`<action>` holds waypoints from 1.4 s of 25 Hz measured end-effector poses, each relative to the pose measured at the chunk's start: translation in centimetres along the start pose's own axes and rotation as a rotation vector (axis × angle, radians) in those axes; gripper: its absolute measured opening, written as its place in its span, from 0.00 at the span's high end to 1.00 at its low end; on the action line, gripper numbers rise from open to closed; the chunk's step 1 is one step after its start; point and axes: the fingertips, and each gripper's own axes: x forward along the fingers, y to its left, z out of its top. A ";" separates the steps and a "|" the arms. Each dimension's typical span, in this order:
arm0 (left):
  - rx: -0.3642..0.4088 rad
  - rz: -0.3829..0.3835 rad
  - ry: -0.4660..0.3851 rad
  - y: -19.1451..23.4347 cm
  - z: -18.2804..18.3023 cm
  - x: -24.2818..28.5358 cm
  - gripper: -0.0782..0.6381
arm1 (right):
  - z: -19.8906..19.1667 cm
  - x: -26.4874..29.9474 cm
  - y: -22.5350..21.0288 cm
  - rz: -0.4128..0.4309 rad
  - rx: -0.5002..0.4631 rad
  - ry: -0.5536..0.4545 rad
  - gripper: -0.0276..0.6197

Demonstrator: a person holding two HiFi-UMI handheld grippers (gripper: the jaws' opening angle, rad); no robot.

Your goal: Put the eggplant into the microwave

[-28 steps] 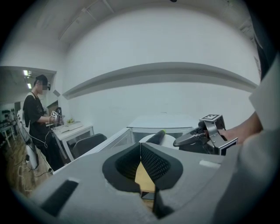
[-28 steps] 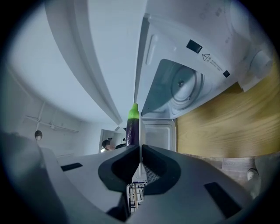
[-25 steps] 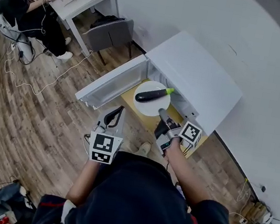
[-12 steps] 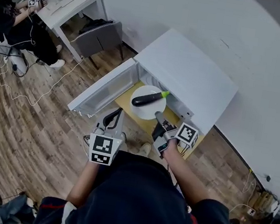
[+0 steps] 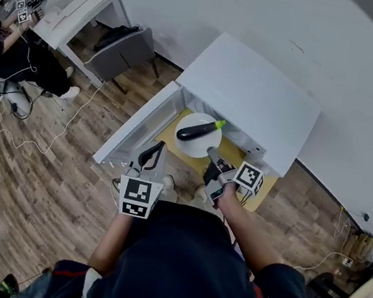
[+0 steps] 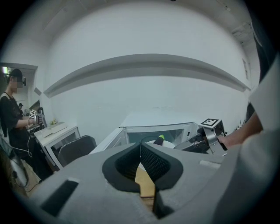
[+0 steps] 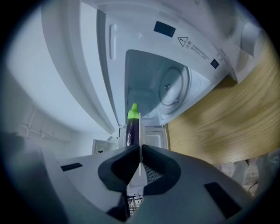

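Right tongs on one plate, one eggplant

Both arms reach forward, left tongs closed (empty), right tongs clamped on the plate rim.

The right tongs hide the eggplant's near end and much of the plate.

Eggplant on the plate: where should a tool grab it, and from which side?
Probably the dark mid-body of the eggplant, from above, jaws across its narrow width: it lies flat on the white plate, green stem end pointing toward the open microwave. The left tool, shut and empty, would do it; the right tool is clamped on the plate's rim.
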 end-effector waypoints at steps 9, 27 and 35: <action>0.023 -0.074 0.029 0.5 -0.6 1.3 0.87 | 0.6 1.5 -2.8 -0.041 0.037 -0.063 0.92; 0.037 -0.161 0.106 0.0 -3.2 3.7 0.87 | 4.8 3.3 -7.9 -0.105 0.115 -0.213 0.92; 0.026 -0.163 0.121 0.0 -3.8 3.8 0.87 | 5.8 3.6 -8.8 -0.100 0.156 -0.280 0.92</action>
